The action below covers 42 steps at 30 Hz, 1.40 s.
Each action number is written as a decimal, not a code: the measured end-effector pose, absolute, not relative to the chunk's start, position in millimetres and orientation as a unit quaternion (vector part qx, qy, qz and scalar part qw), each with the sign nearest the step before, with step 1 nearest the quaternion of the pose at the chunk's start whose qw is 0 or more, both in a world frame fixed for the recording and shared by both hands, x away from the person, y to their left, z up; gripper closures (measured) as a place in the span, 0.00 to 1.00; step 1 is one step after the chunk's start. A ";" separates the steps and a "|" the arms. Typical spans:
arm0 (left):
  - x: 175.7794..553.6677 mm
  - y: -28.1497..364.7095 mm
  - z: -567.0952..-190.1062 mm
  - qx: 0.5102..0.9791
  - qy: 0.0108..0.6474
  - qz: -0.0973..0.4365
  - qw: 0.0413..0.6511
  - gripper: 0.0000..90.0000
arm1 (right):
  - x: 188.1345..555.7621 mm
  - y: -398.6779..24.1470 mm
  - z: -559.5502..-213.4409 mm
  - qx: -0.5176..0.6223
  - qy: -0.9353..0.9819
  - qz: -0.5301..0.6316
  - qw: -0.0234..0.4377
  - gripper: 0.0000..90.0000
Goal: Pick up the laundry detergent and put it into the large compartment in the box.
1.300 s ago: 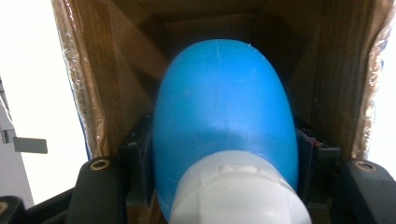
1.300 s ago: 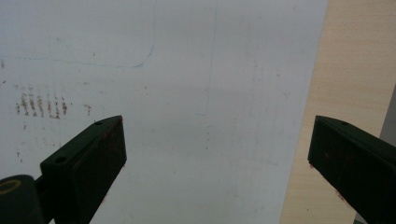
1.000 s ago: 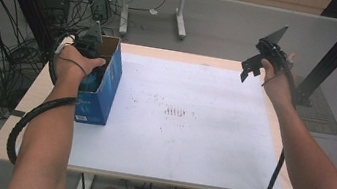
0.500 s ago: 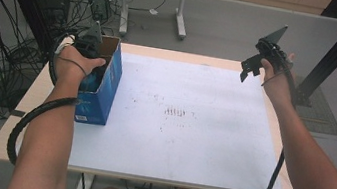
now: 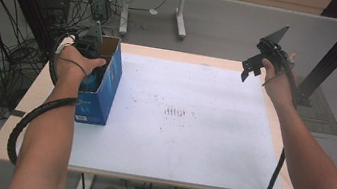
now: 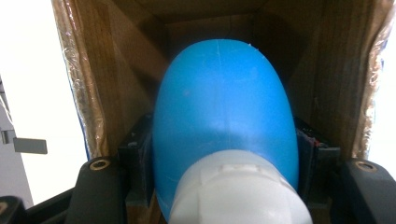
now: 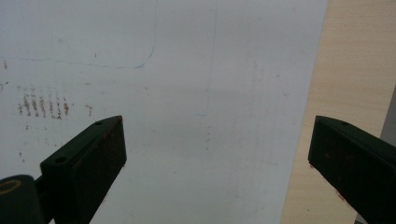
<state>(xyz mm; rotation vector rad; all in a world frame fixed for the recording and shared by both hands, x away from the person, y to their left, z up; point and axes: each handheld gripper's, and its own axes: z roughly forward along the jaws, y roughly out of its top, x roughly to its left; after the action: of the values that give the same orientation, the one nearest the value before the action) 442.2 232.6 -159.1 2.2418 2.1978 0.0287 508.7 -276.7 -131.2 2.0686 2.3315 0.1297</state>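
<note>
Nothing has moved since the earlier picture: both hands sit in the same spots, and the box and the white sheet lie just as they did. In the high view, the left gripper (image 5: 93,48) is down inside the open top of the blue box (image 5: 104,90), which stands at the table's 9 o'clock edge. The left hand (image 5: 76,63) rests over the box opening. In the left gripper view, the two black jaws press on both sides of a blue bottle (image 6: 224,116) with a white cap (image 6: 240,191). The cap is at 6 o'clock, closest to the camera, and the round blue body points away toward 12 o'clock, deep into the box. The brown cardboard walls (image 6: 93,84) of the box stand all around the bottle. So the left gripper is closed tight on the bottle, and the bottle is inside the box. The right gripper (image 5: 254,67) is up in the air over the table's far corner, at about 2 o'clock, held by the right hand (image 5: 279,78). In the right gripper view its jaws stand wide apart with nothing between them. Below them lies the white sheet (image 7: 187,93), with some small brown marks (image 7: 42,105) at 9 o'clock and the bare wooden table (image 7: 350,70) at 3 o'clock.
</note>
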 end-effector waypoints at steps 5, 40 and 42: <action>442.3 232.2 -159.1 0.714 0.700 0.010 0.001 0.41 | 509.8 -275.2 -131.7 0.662 0.748 0.039 0.011 0.05; 442.9 232.5 -159.0 0.715 0.699 0.009 0.000 0.41 | 509.4 -274.8 -132.0 0.663 0.748 0.042 0.010 0.05; 442.7 232.6 -159.1 0.715 0.699 0.009 0.000 0.41 | 509.5 -274.4 -131.9 0.663 0.747 0.042 0.010 0.05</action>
<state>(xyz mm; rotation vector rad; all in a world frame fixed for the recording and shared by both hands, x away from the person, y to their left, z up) 442.7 232.6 -159.1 2.2465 2.1946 0.0279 509.5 -274.4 -131.9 2.0703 2.3337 0.1301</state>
